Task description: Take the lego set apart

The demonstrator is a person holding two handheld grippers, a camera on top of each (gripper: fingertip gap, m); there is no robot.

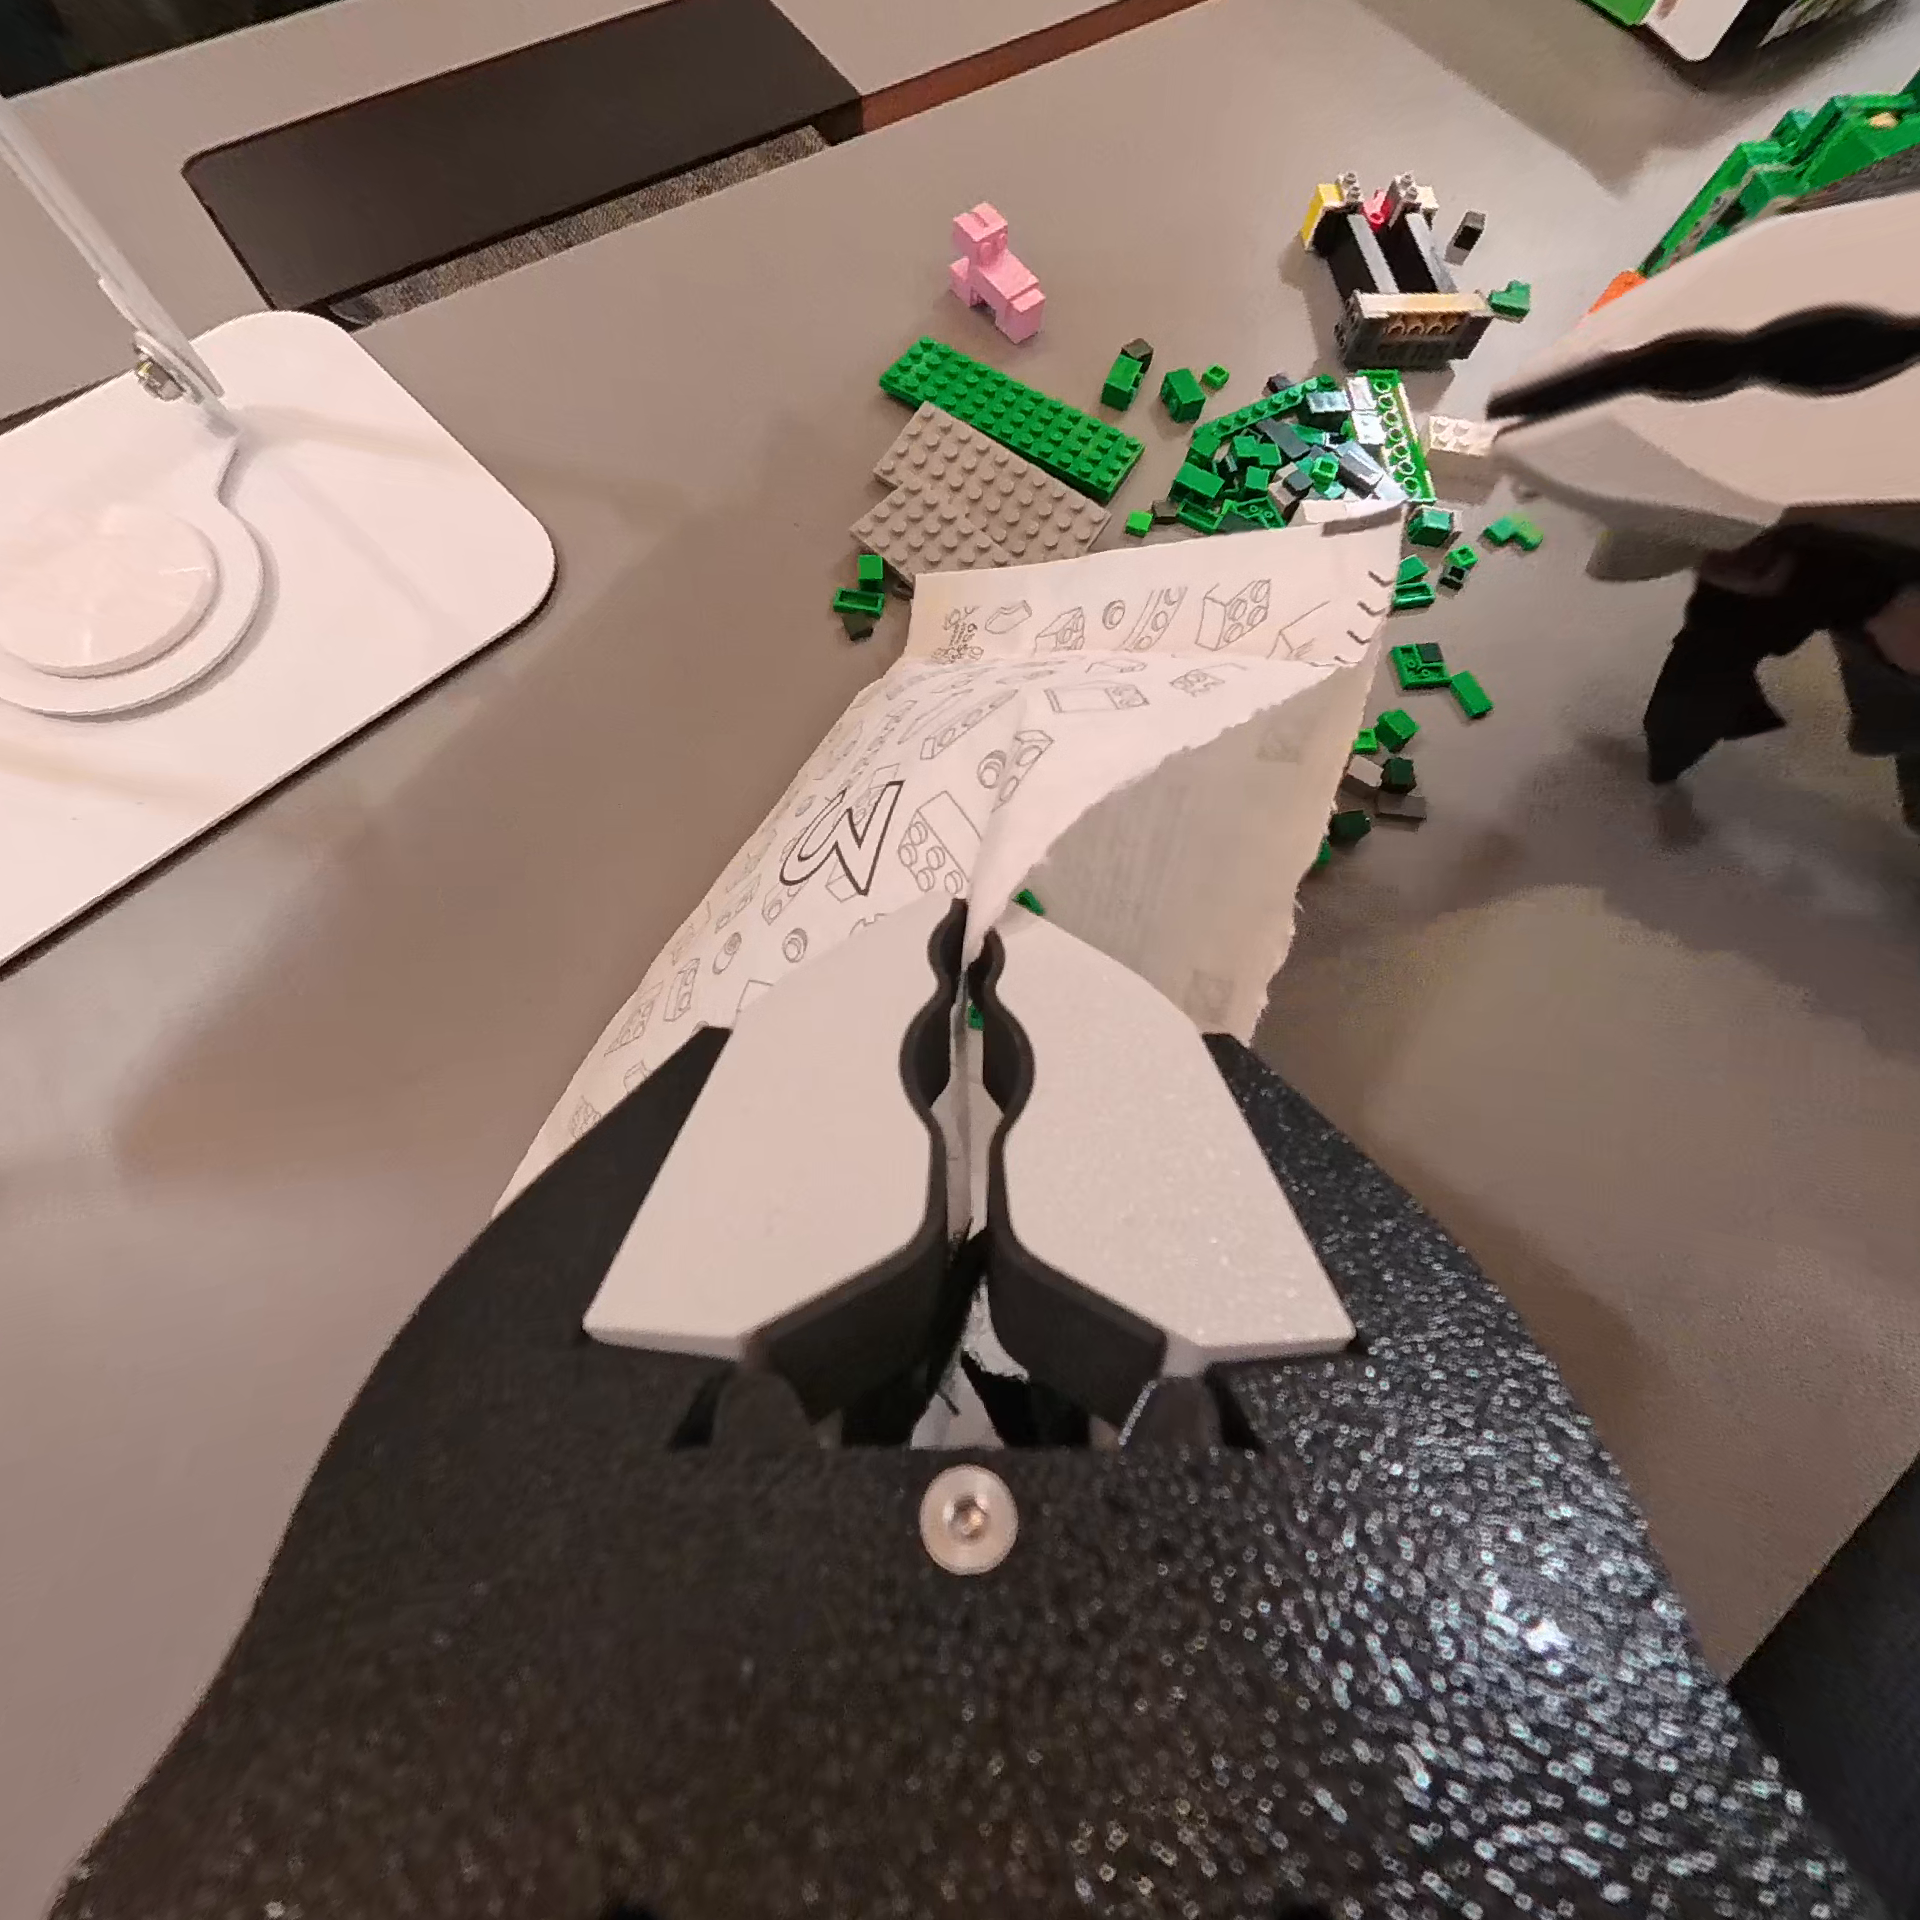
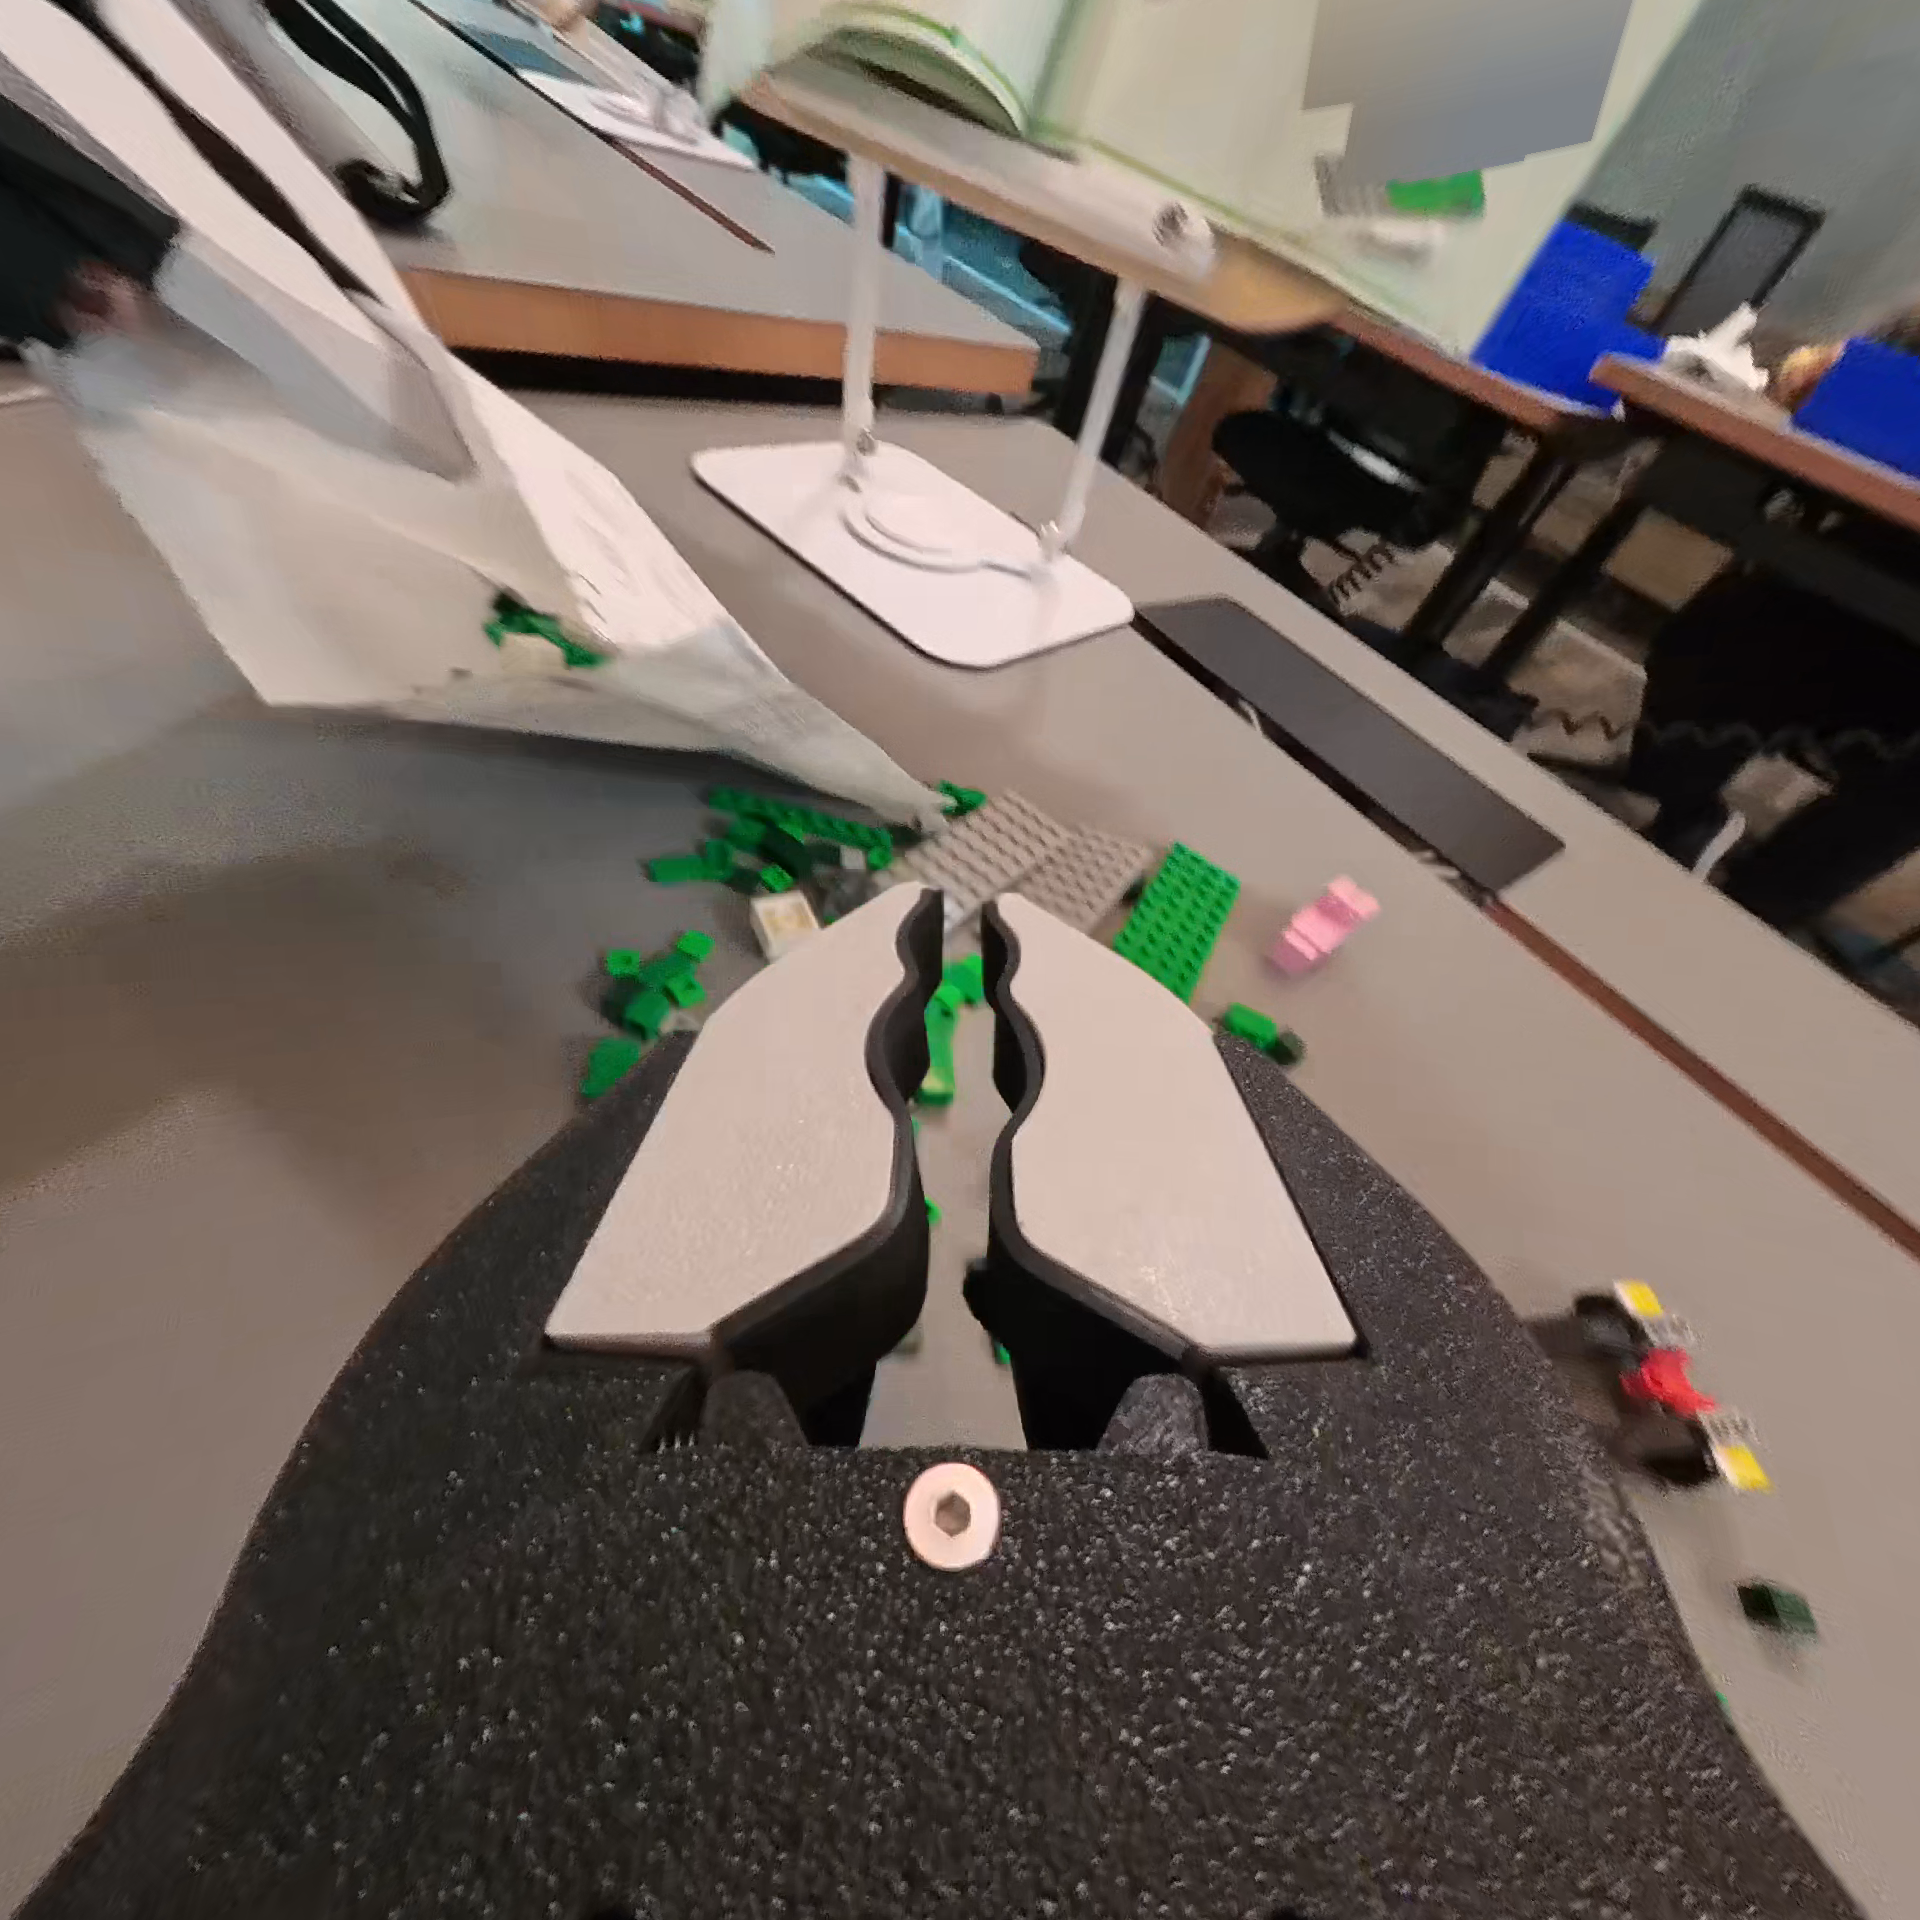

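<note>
My left gripper (image 1: 966, 925) is shut on the edge of a white paper bag (image 1: 1039, 727) printed with brick outlines, and holds it tilted with its mouth on the table. Loose green bricks (image 1: 1288, 457) lie spilled at the mouth. The bag also shows in the right wrist view (image 2: 416, 582), with several green pieces inside. My right gripper (image 2: 961, 914) hangs above the pile, its jaws a narrow gap apart and empty. It also shows in the left wrist view (image 1: 1507, 416), with its tip beside a small white plate (image 1: 1460, 434).
On the grey table lie a green plate (image 1: 1013, 416), a grey plate (image 1: 971, 499), a pink pig figure (image 1: 992, 272) and a black, yellow and red build (image 1: 1387, 270). A larger green build (image 1: 1766, 187) stands far right. A white stand base (image 1: 208, 582) sits left. Spacing between my two grippers at the tips: around 15 centimeters. My right gripper's tips are some 15 centimeters from the grey plate (image 1: 971, 499). It is also in sight in the right wrist view (image 2: 1054, 865).
</note>
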